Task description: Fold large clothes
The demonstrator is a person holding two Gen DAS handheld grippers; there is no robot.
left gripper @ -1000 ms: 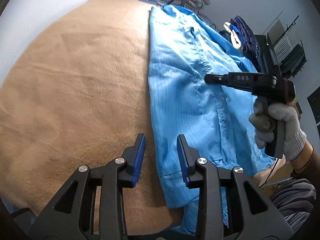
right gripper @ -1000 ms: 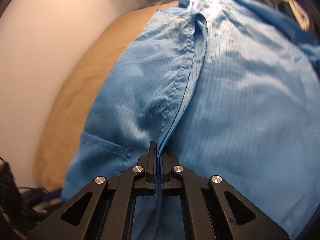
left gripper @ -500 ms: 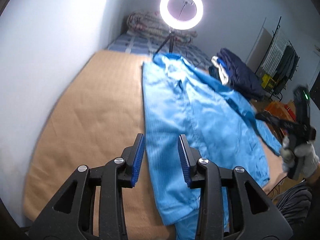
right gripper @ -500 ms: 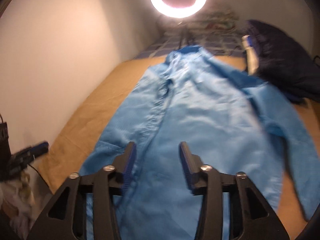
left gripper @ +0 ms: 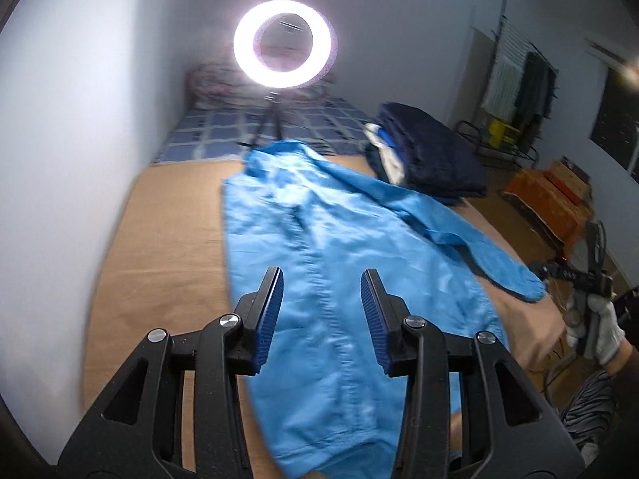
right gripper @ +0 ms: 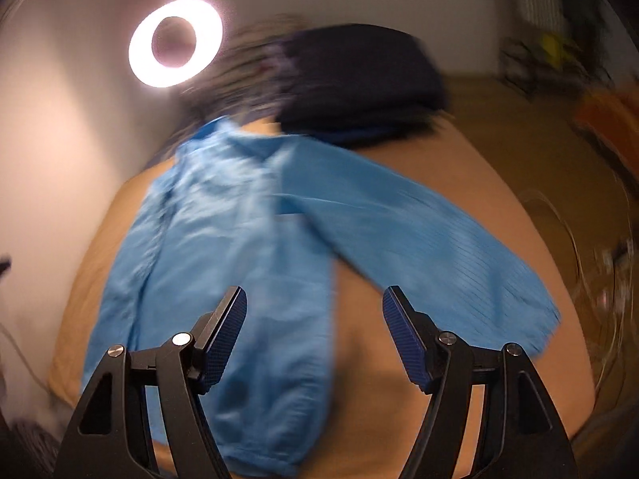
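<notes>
Blue thin striped work coat [left gripper: 339, 279] lies flat on the tan blanket-covered bed [left gripper: 167, 247], sleeve [right gripper: 431, 247] splayed right. Left gripper [left gripper: 322, 319] and right gripper [right gripper: 314, 339] both gape empty above it (views blurred). Risk: slippery cloth bunching or sliding if only one layer gets pinched.

I count: one blue garment [left gripper: 339, 279] spread on one tan blanket [left gripper: 167, 239]. One ring light [left gripper: 285, 44] beyond garment's collar end. One stack of dark folded clothes [left gripper: 431, 155] beside same collar end. Two grippers: left gripper [left gripper: 322, 311], right gripper [right gripper: 314, 335], both empty, jaws apart.
</notes>
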